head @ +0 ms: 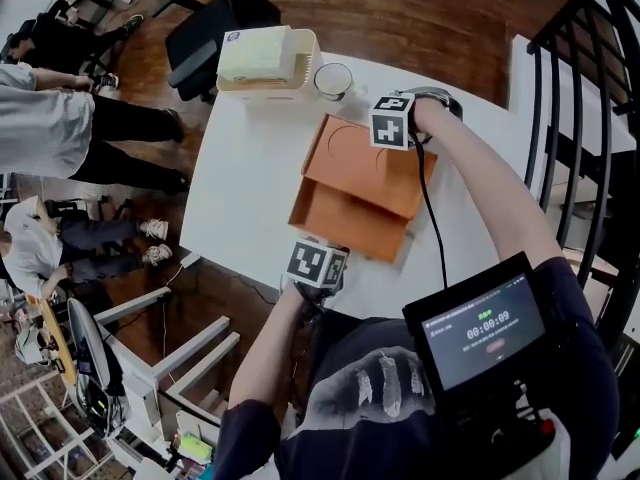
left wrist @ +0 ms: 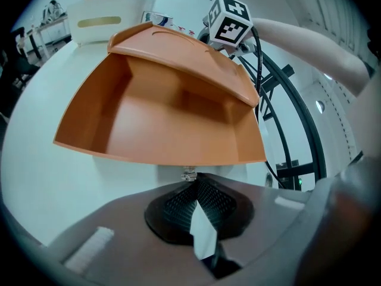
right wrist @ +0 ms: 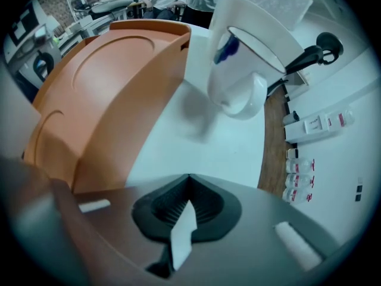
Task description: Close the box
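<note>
An orange box (head: pixel 345 218) sits on the white table (head: pixel 245 178), its base open toward me in the left gripper view (left wrist: pixel 161 118). Its lid (head: pixel 365 163) lies tilted over the base, raised at the near side (left wrist: pixel 178 58). My left gripper (head: pixel 325 250) is at the box's near edge, shut and empty, its tips (left wrist: pixel 189 180) just short of the base's front rim. My right gripper (head: pixel 392 123) is at the lid's far right side, also shut on nothing (right wrist: pixel 189 180), with the lid (right wrist: pixel 101 88) running along its left.
A white mug (head: pixel 333 80) stands just beyond the lid, right ahead of my right gripper (right wrist: pixel 238 58). A white basket (head: pixel 265 58) sits at the table's far edge. People and chairs are off to the left; a black railing (head: pixel 590 98) runs along the right.
</note>
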`<state>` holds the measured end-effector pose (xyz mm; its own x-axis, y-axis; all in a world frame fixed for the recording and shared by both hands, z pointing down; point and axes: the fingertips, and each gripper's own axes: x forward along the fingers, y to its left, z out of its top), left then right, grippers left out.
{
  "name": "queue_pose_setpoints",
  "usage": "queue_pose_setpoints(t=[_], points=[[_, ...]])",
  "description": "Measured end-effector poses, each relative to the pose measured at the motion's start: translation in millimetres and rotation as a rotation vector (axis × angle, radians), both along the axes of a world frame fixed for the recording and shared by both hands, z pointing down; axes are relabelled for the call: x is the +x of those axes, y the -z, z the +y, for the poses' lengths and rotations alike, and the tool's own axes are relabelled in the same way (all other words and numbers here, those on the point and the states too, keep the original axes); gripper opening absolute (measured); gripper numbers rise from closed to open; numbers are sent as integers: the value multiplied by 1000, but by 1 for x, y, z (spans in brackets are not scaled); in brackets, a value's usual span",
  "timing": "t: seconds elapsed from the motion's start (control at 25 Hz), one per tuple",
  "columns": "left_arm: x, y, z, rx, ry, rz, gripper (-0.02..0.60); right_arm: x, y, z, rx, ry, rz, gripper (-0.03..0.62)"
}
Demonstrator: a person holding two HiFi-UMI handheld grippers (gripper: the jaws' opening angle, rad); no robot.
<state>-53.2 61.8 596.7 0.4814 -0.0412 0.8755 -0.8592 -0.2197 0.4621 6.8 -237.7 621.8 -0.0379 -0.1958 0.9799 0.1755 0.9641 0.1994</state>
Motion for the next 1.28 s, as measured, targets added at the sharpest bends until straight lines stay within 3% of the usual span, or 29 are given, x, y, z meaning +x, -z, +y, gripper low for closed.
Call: queue_pose_setpoints(t=[0.2, 0.36, 0.52, 0.72, 0.88, 1.08, 1.28], points=[[-5, -7, 4, -74, -102, -54, 15, 1, -2, 1, 19, 42, 25, 0], [-2, -6, -1, -80, -36, 26, 15, 2, -3, 2, 15, 47, 27, 0], [-10, -5, -9, -67, -50, -9, 15, -4, -2, 0, 7, 79, 36, 0], [-5, -5, -8, -91, -71, 15, 15, 0, -2, 2, 4, 98, 51, 0], [-13, -10, 1, -132, -197, -87, 15, -1, -5, 2, 6, 137, 85, 0], [-3, -6, -8, -127, -66, 51, 15, -1, -4, 3, -7, 131, 73, 0], [2, -4, -7, -128, -41, 112, 15, -2, -2, 3, -19, 129, 57, 0]])
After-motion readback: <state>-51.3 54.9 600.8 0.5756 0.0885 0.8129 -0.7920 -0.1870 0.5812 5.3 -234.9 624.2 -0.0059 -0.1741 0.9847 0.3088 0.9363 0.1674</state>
